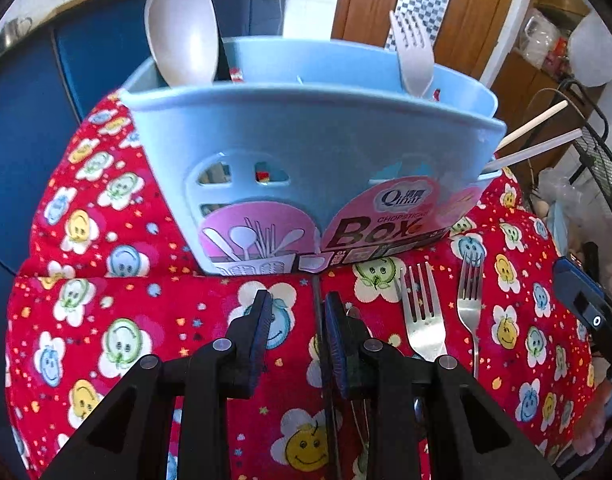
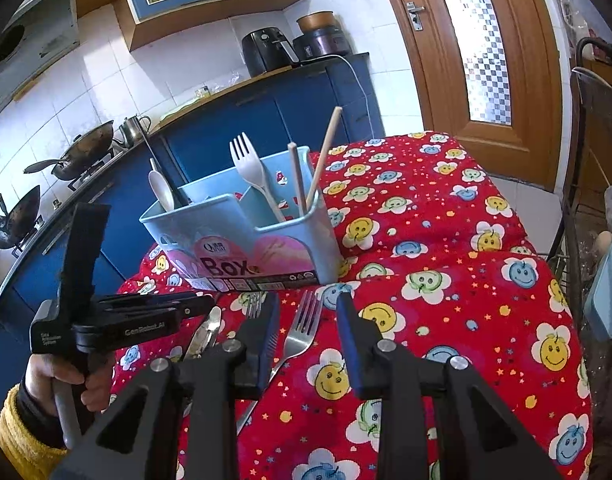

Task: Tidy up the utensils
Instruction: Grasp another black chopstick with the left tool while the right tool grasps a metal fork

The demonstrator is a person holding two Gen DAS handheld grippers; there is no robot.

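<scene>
Utensils mostly sorted, some still loose.

Left wrist view: blue caddy stands on the red smiley cloth covering the bench, toward the far edge. White spoon upright in its left compartment, white plastic fork in a right one, two chopsticks sticking out of the right-end pocket. Left on the cloth: two metal forks, the nearer fork and the second fork, side by side just in front of the caddy's right half, tines pointing at it. Left gripper hovers low over the cloth in front of the caddy; fingers parted by a narrow gap. A thin dark rod-like thing runs between them, against the right pad; can't tell what it is or whether it's clamped. So grip state: can't tell.

Right wrist view: same caddy near the bench's far-left corner; spoon, plastic fork and chopsticks all standing in it. Right gripper is released, fingers wide apart, straddling one metal fork lying on the cloth, not touching it as far as I can see. Another fork's tines peek out behind the left finger. The left-hand unit sits at left, hand on its handle, with something shiny under its tip.

My read: roughly two-thirds done; metal forks remain, right one lined up for the grab.
</scene>
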